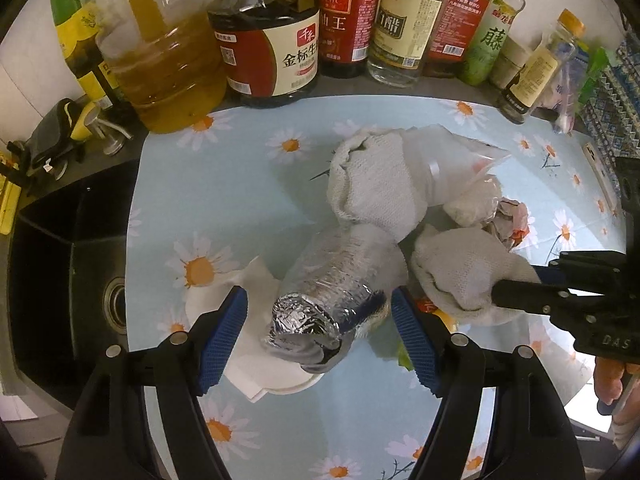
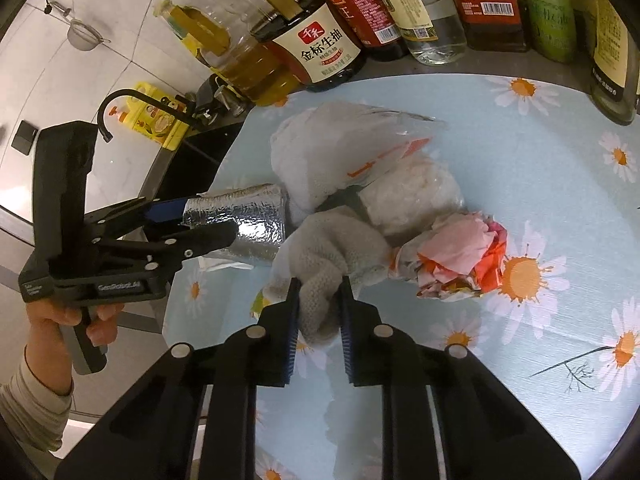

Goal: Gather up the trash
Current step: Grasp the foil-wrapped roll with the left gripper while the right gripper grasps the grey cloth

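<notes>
A pile of trash lies on the daisy-print mat [image 1: 224, 196]: a silver foil pouch [image 1: 320, 304], grey knitted cloths [image 1: 376, 184], a clear plastic bag [image 1: 452, 160] and crumpled pink-orange paper [image 2: 460, 256]. My left gripper [image 1: 320, 336] is open, its blue pads either side of the foil pouch's near end; it also shows in the right wrist view [image 2: 200, 224]. My right gripper [image 2: 318, 320] is shut on a grey knitted cloth [image 2: 324, 272]; it shows at the right of the left wrist view [image 1: 496, 294].
A row of sauce and oil bottles [image 1: 276, 48] stands along the mat's far edge. A black sink [image 1: 60, 264] with faucet [image 2: 132, 100] lies to the left. White paper and a lid [image 1: 256, 320] lie under the pouch. A yellow soap bottle [image 2: 156, 120] stands by the sink.
</notes>
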`<state>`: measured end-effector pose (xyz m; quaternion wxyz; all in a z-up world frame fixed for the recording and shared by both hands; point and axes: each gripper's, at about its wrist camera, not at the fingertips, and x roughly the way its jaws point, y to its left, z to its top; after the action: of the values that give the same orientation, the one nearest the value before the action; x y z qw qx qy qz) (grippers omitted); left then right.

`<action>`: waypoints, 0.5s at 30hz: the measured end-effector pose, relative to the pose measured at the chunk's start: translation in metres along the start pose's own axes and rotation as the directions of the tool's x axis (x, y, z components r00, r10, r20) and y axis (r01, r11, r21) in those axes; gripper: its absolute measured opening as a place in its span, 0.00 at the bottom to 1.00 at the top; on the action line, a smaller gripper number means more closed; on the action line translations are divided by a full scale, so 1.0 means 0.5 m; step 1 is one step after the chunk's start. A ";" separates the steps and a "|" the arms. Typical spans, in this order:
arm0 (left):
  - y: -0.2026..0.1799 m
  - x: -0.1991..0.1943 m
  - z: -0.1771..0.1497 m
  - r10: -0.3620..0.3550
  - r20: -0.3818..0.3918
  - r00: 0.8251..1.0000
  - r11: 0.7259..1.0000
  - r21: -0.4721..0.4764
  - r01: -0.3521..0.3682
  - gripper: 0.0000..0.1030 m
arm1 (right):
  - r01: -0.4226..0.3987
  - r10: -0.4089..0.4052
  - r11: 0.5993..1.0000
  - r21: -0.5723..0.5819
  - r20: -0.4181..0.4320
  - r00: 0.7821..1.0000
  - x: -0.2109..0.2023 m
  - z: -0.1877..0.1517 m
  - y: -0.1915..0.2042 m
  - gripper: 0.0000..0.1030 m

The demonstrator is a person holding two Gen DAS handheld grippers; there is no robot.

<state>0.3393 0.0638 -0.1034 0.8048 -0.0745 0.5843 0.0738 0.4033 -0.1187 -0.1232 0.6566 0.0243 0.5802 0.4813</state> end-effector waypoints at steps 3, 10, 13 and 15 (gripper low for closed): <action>-0.003 0.001 0.003 -0.002 0.003 1.000 1.000 0.007 0.002 0.68 | -0.004 0.004 1.000 0.008 0.013 1.000 -0.010 0.000 -0.003 0.19; -0.007 0.008 0.002 -0.027 -0.003 1.000 1.000 0.016 0.027 0.53 | -0.011 0.011 1.000 0.017 0.037 0.999 -0.032 -0.005 0.001 0.19; -0.010 0.005 0.000 -0.027 0.004 1.000 0.999 0.028 0.027 0.50 | -0.008 0.008 1.000 0.018 0.044 0.999 -0.039 -0.010 0.006 0.19; -0.012 0.001 -0.003 -0.030 0.009 1.000 0.999 0.037 0.030 0.48 | -0.008 0.007 1.000 0.018 0.048 0.999 -0.043 -0.014 0.010 0.19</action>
<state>0.3395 0.0578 -0.1042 0.8097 -0.0681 0.5807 0.0514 0.3979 -0.1340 -0.1067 0.6683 0.0440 0.5686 0.4777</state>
